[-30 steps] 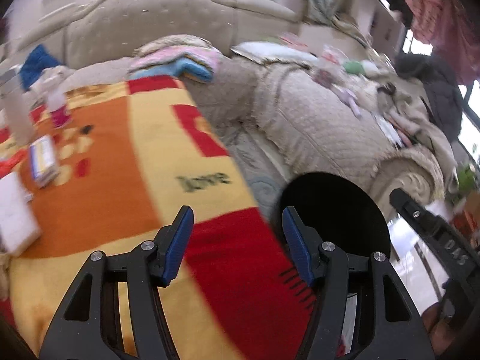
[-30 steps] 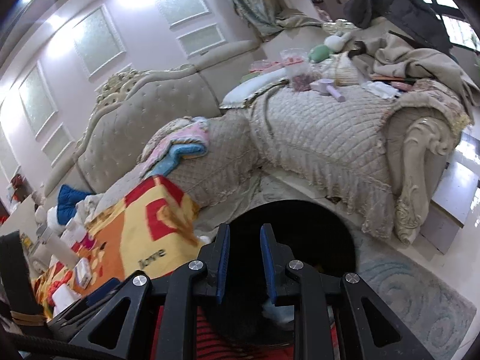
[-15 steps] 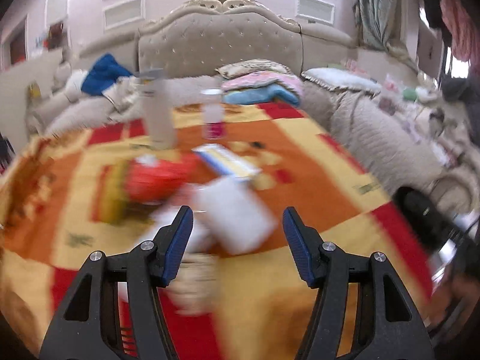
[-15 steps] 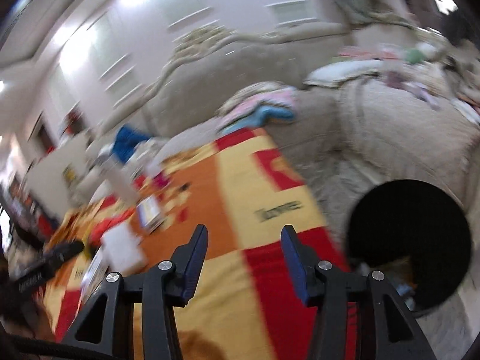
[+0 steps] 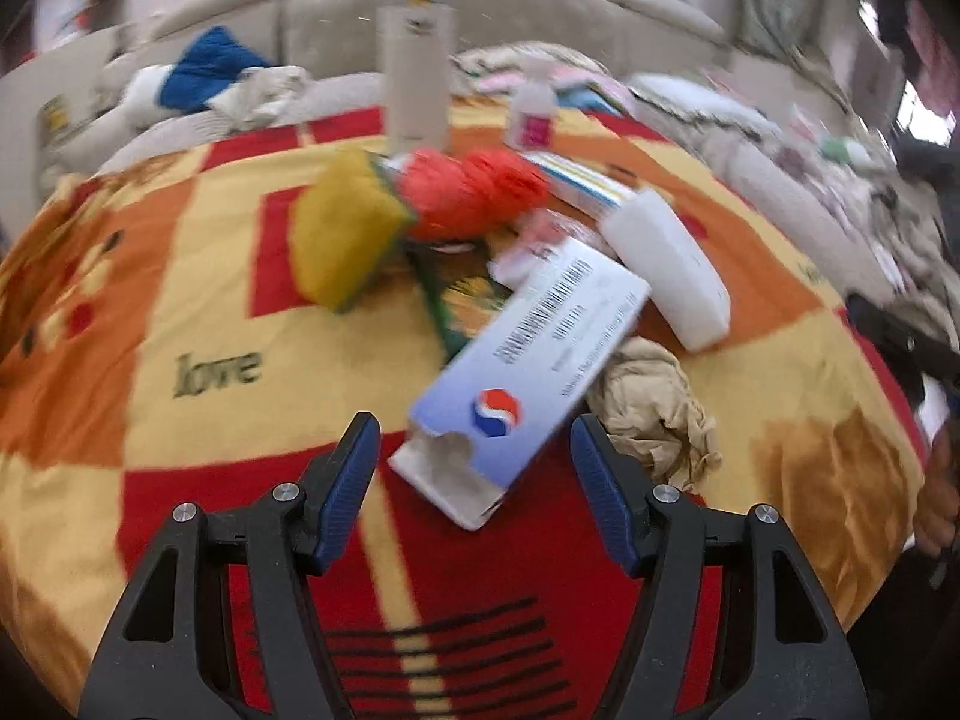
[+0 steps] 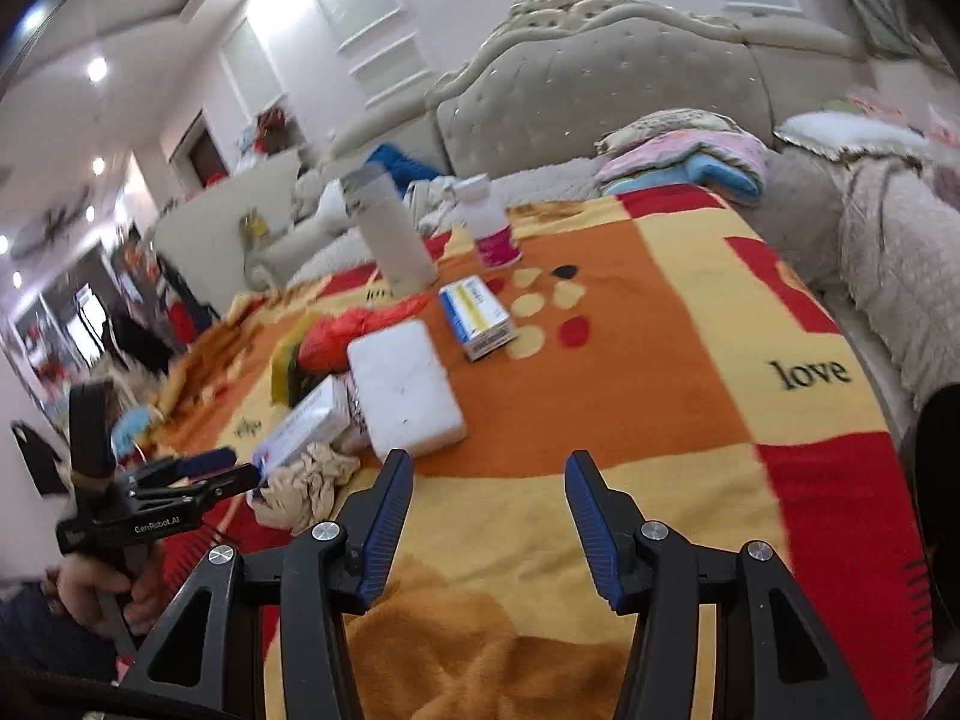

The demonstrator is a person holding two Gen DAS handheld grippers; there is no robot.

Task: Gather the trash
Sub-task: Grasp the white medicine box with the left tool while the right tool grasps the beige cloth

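Note:
Trash lies on a table under a red, orange and yellow blanket [image 5: 180, 312]. An open white and blue carton [image 5: 528, 378] lies right before my open left gripper [image 5: 474, 450], its torn end between the fingertips. A crumpled beige paper wad [image 5: 654, 414] lies beside it, also in the right wrist view [image 6: 309, 483]. Behind are a white foam block [image 5: 666, 264], a red plastic bag [image 5: 474, 192] and a yellow sponge [image 5: 345, 228]. My right gripper [image 6: 489, 486] is open and empty above the blanket, near the foam block [image 6: 405, 393]. The left gripper shows there at the left [image 6: 198, 480].
A tall white bottle [image 6: 393, 234], a small pink-labelled bottle [image 6: 495, 228] and a blue and yellow box [image 6: 477, 315] stand further back. A black bin [image 6: 939, 480] sits at the table's right edge. Beige sofas [image 6: 600, 90] surround the table.
Both grippers swung left from the black bin to the table. The right gripper opened. The left gripper came close to the white and blue carton.

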